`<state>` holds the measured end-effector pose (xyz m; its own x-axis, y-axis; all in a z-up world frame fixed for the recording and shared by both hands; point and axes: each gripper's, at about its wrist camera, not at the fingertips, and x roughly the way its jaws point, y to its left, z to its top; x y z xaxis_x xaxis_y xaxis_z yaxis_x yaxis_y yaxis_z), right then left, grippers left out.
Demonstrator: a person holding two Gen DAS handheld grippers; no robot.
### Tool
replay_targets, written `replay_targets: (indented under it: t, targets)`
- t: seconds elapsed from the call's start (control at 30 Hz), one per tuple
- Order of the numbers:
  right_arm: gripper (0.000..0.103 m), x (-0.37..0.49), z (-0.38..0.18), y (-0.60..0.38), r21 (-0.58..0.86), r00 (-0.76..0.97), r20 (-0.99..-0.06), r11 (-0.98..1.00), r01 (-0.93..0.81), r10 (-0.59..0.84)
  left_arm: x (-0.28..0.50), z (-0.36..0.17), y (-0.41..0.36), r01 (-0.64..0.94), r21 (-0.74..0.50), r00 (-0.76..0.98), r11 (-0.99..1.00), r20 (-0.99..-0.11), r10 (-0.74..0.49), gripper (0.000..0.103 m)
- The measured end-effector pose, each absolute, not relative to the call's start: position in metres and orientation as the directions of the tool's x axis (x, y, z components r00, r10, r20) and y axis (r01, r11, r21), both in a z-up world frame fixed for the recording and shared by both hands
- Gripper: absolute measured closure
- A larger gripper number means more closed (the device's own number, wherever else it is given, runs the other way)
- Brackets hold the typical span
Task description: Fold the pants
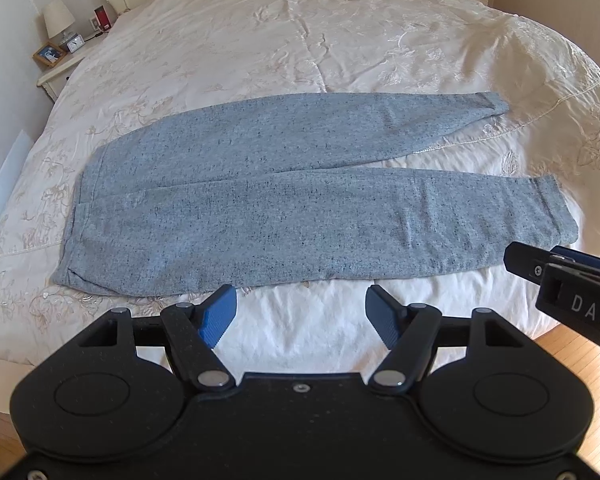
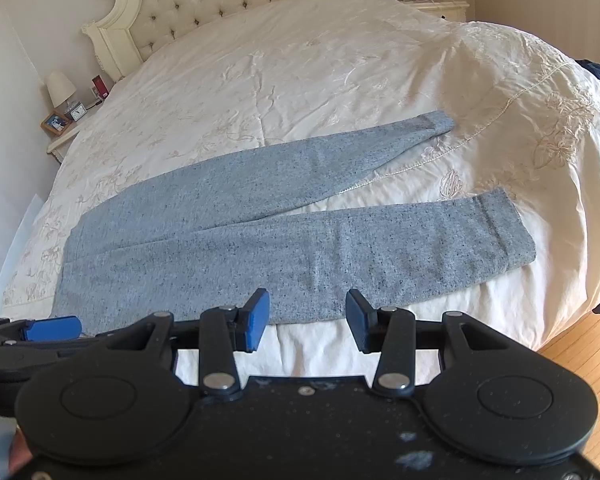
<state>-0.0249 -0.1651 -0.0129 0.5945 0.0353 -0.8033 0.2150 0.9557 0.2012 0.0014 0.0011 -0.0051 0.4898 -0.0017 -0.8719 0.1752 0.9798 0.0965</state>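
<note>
Pants [image 1: 284, 200], grey and speckled, lie spread flat across the cream bedspread [image 1: 300, 40], waistband to the left and the two legs running right, parted in a narrow V with the far leg angling away. No fold has been started. We hold both tongs above the near edge of the bed: the left tongs [image 1: 300, 314] are spread wide and empty, just short of the near leg's hem line, and the right tongs [image 2: 307, 322] are likewise spread with nothing between the pads, hovering over that same near edge.

We judge the risks lie in the first pinch. The fabric is soft and sits on a quilted cover, so a low grab could catch the bedspread along with the cloth and drag it. Pinching only the top layer would let the leg open as it lifts. With the legs splayed, bringing one over the other carelessly would leave the cuffs misaligned.
</note>
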Motion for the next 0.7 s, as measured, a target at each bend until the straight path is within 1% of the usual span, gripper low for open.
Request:
replay_targets:
  t: [0.7]
  targets:
    - [0.057, -0.0204, -0.0163, -0.1645, 0.204, 0.586, -0.809, 0.957, 0.206, 0.046, 0.0037, -0.0091, -0.0006, 0.170, 0.101, 0.487, 0.980, -0.873, 0.005, 0.031]
